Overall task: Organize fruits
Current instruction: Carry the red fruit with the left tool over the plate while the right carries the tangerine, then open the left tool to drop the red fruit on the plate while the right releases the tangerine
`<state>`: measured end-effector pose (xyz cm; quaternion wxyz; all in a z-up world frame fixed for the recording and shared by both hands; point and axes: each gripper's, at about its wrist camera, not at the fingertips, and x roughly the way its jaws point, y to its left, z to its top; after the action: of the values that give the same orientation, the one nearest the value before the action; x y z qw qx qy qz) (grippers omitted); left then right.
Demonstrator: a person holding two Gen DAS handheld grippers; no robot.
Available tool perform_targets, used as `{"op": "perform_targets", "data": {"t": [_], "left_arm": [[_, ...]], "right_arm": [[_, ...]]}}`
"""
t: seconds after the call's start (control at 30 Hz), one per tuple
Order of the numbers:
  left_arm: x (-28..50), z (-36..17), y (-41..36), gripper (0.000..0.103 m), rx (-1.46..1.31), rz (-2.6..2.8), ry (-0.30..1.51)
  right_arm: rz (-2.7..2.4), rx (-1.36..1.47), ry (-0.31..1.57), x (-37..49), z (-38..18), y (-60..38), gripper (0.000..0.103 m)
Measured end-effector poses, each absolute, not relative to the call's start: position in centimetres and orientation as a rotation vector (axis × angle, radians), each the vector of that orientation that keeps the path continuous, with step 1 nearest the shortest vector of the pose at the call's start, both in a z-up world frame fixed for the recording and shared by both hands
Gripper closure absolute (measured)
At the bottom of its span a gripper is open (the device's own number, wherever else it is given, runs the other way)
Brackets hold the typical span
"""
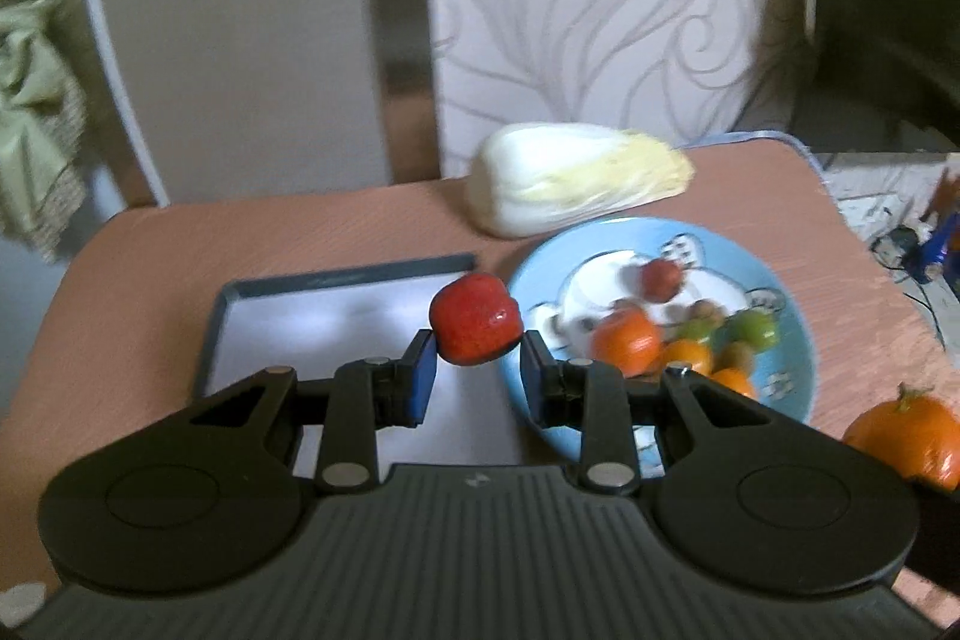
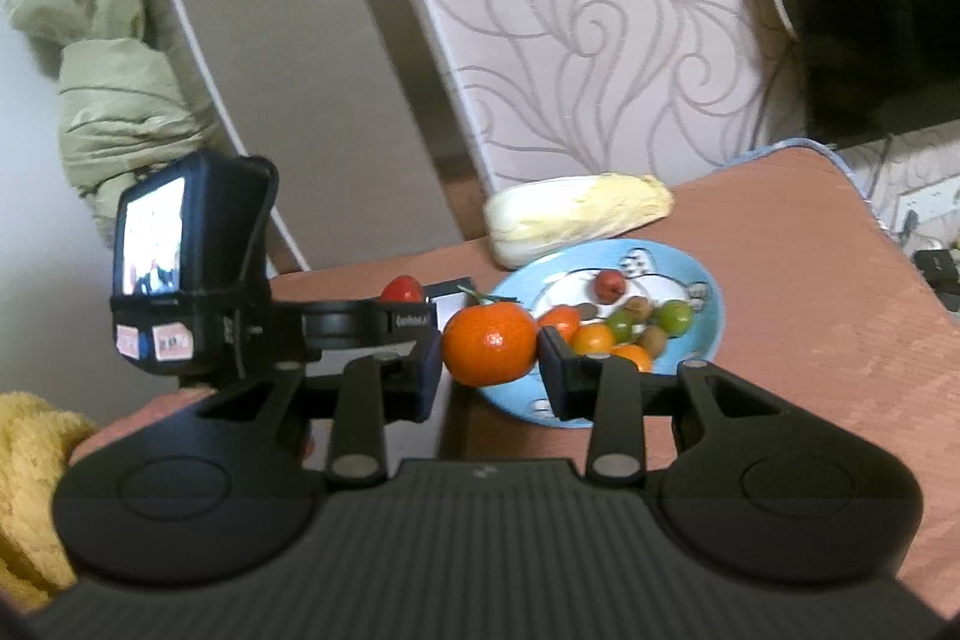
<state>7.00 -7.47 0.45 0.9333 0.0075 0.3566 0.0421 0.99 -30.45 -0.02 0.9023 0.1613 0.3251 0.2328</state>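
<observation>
Left claw (image 1: 477,361): narrowly parted, clamped on a red fruit (image 1: 475,319) that sits between the blue pads (image 1: 420,376), lifted off the table, above the seam between tray and plate.
Right claw (image 2: 491,364): likewise only a little open, gripping a tangerine (image 2: 491,346) with a green stalk, held over the near rim of the plate.
Left rig seen from the right: its camera body (image 2: 192,274) with a lit screen stands at the left of the right wrist view, blocking most of the tray; the red fruit shows just above its arm.
Sleeve: a yellow fuzzy cuff (image 2: 30,490) at the lower left of the right wrist view.
Tray (image 1: 336,274): dark-rimmed, pale inside, flat on the table just left of the plate.
Plate (image 1: 540,262): light blue with a cartoon print, just right of the tray, holding small fruits: a red one (image 1: 662,278), orange ones (image 1: 627,343), green ones (image 1: 755,328) and brownish ones, blurred.
Table (image 1: 150,268): reddish-brown wood grain, rounded corners.
Cabbage (image 1: 576,178): a pale napa head lying on its side behind the plate, close to its far rim.
Beyond: swirl-patterned wall panel (image 1: 600,10), a white curved frame (image 1: 102,40) and green cloth (image 1: 30,70) at the left.
</observation>
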Motion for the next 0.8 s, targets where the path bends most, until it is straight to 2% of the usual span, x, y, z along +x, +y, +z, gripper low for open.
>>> {"op": "perform_targets", "data": {"t": [0.27,0.5,0.67,0.8], "left_arm": [[11.2,-1.7,-12.7,0.068,0.031,-0.005,0.777],[13.3,-3.7,-14.4,0.066,0.078,-0.053,0.776],[12.6,-3.3,-13.6,0.045,0.074,-0.068,0.757],[11.5,-2.4,-12.6,0.038,0.066,-0.068,0.739]], "right_arm": [[0.411,0.326,0.692,1.8,-1.2,-33.3,0.065],[0.373,0.307,0.716,3.0,-2.4,-34.5,0.065],[0.373,0.285,0.746,4.9,-3.8,-34.0,0.065],[0.373,0.258,0.775,7.0,-5.2,-33.1,0.065]]}}
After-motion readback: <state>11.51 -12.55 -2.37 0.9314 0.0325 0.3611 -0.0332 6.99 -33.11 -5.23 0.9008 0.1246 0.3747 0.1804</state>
